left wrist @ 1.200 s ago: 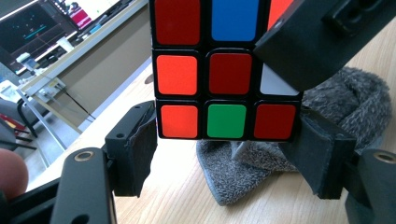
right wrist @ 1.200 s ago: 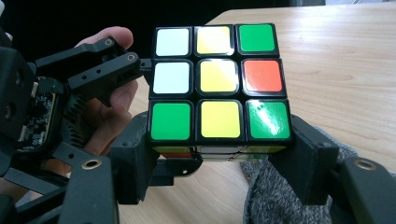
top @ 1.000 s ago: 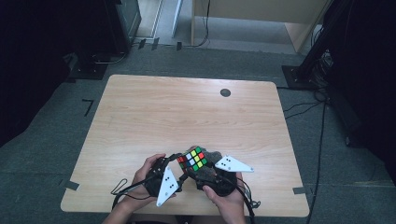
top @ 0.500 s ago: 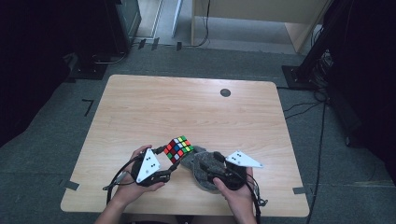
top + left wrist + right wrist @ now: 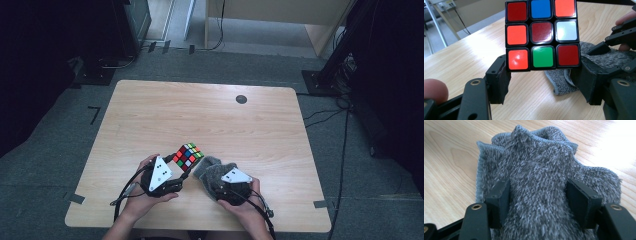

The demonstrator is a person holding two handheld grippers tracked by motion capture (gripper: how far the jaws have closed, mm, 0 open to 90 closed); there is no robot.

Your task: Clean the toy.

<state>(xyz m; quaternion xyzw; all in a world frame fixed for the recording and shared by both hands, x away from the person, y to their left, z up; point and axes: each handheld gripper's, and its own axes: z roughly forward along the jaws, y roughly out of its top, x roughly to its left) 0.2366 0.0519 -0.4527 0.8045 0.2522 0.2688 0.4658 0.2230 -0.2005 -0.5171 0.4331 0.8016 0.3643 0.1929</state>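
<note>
Cube (image 5: 541, 35) clamped in left hand-held gripper (image 5: 541, 82); right hand-held gripper (image 5: 539, 195), jaws just closing, around bunched grey cloth (image 5: 544, 170).

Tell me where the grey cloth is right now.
In the high view the grey cloth lies bunched on the table's near edge, right of centre, just right of the cube, with the right gripper straddling a raised fold.

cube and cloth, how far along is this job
Done: the left gripper is shut on the puzzle cube and holds it above the table. In hand: the right gripper has its jaws on either side of a bunched ridge of the grey cloth and they have just been closing. Left: apparently bringing cloth to cube; the two are apart.
</note>
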